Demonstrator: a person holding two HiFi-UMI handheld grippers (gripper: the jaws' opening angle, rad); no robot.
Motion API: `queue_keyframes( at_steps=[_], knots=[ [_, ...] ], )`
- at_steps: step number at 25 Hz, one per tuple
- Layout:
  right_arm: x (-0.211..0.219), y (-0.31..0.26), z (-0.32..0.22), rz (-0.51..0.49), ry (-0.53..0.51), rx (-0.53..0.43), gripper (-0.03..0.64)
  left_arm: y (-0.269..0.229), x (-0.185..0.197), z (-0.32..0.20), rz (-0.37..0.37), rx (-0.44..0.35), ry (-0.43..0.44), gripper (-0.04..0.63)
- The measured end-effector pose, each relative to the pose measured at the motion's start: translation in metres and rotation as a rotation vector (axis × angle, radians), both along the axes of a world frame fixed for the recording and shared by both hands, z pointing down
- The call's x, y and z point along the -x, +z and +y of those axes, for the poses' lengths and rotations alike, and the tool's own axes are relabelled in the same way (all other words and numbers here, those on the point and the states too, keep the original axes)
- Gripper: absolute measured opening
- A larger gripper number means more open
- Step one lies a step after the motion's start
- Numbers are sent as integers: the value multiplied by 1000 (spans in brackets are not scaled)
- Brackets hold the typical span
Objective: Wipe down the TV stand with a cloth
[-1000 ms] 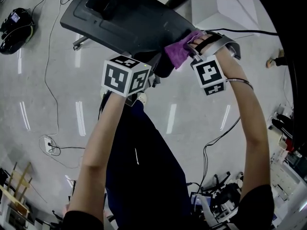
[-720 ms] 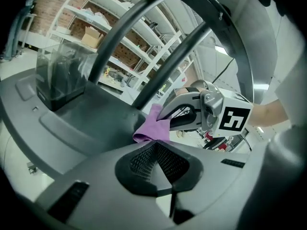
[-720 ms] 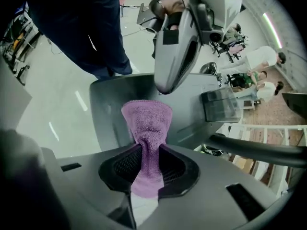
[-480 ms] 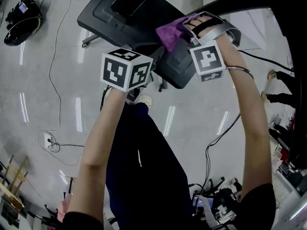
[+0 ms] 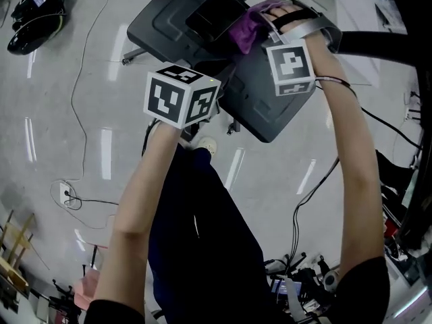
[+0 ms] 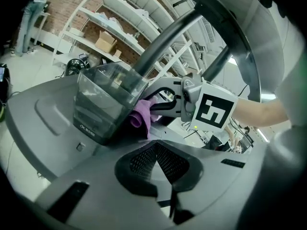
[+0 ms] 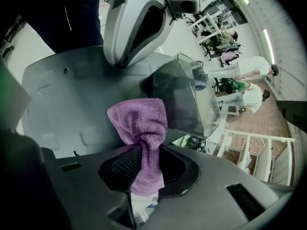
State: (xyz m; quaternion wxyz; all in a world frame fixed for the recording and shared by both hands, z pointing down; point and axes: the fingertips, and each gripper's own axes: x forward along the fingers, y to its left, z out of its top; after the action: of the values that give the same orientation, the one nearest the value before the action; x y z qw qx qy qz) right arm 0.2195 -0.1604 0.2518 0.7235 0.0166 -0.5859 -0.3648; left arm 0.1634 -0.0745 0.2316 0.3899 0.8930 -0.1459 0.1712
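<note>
Left gripper view, left gripper: the jaws are together with nothing between them, and they point low across the stand.
Left gripper view, stand: its grey base plate fills the lower frame. A dark block stands on it, and a pole slants up behind.
Left gripper view, cloth: purple, bunched on the plate against the block's right side.
Left gripper view, right gripper: it comes in from the right with its tips at the cloth.
Right gripper view, right gripper: the jaws are clamped on the cloth's lower end.
Right gripper view, cloth: it rises from the jaws and spreads onto the plate, just left of the block.
Right gripper view, left gripper: its white shell shows at the top, over the plate's far side. Whether it touches the plate cannot be told.
Head view, stand: the dark plate lies at the top of the frame on a pale floor.
Head view, cloth: it is on the plate beside the block, under the right gripper's tips.
Head view, left gripper: it is at the plate's near edge, apart from the cloth.
Head view, arms: both are stretched forward.
</note>
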Motion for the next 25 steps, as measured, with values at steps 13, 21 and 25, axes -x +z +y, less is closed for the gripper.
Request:
queue_keyframes(
  at_steps=[13,21,25],
  knots=[
    [1,19,-17,-5,45,28,106,3,-4,-11,-6,-17,28,8],
    [-7,19,8,33,36,55,106,-1,-13,2,-5,-19,41,8],
    [-10,20,24,52,30,70,104,-2,-15,10,-7,-21,45,8]
  ],
)
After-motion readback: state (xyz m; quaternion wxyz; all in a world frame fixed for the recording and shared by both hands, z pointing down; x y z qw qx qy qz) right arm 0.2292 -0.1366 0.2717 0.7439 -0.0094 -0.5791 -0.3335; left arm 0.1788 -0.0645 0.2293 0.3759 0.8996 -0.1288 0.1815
